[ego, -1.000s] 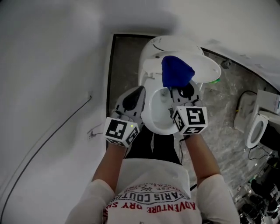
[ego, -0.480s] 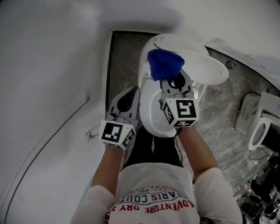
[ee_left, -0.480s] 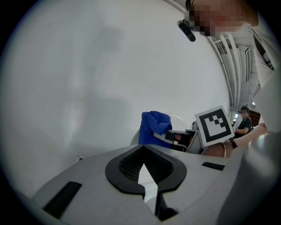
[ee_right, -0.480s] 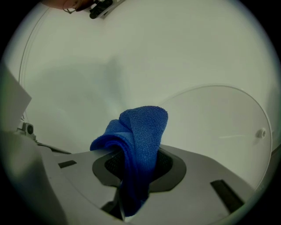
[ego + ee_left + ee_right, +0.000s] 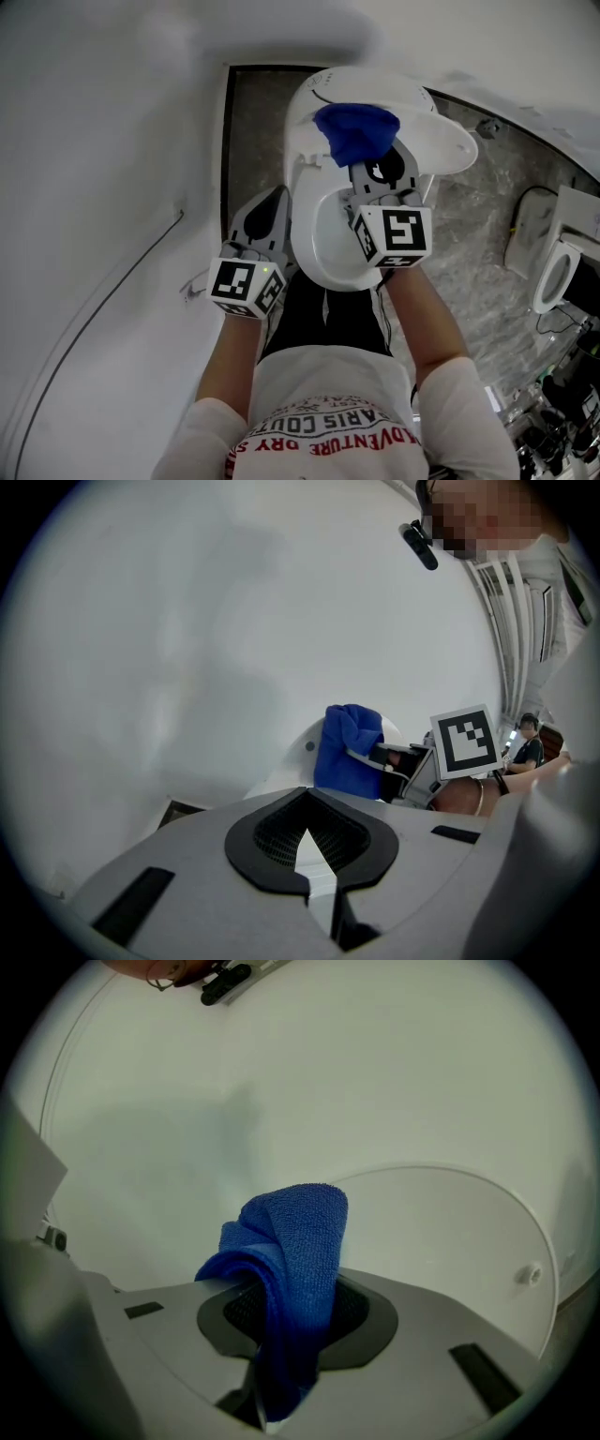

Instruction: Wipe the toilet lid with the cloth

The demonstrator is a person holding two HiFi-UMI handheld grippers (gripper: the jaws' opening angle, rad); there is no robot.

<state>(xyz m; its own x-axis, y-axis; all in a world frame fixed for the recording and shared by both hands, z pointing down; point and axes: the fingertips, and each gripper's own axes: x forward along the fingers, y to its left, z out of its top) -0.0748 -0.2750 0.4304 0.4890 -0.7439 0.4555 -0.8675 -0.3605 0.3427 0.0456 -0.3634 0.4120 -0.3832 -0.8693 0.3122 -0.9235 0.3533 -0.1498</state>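
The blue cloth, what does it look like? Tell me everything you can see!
The cloth is bright blue, soft and fuzzy like towelling. It is bunched and folded. Its rounded top sticks up, and its lower part is pinched in the right tongs, which are shut on it. It sits in front of the white toilet lid; whether it touches the lid is unclear.

Upside-down "ADVENTURE" and "PARIS" on the white shirt [image 5: 328,398]

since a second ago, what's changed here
The right gripper swept the cloth leftward and slightly up across the lid, still clamped on it. The left gripper stayed shut and empty, low beside the bowl.
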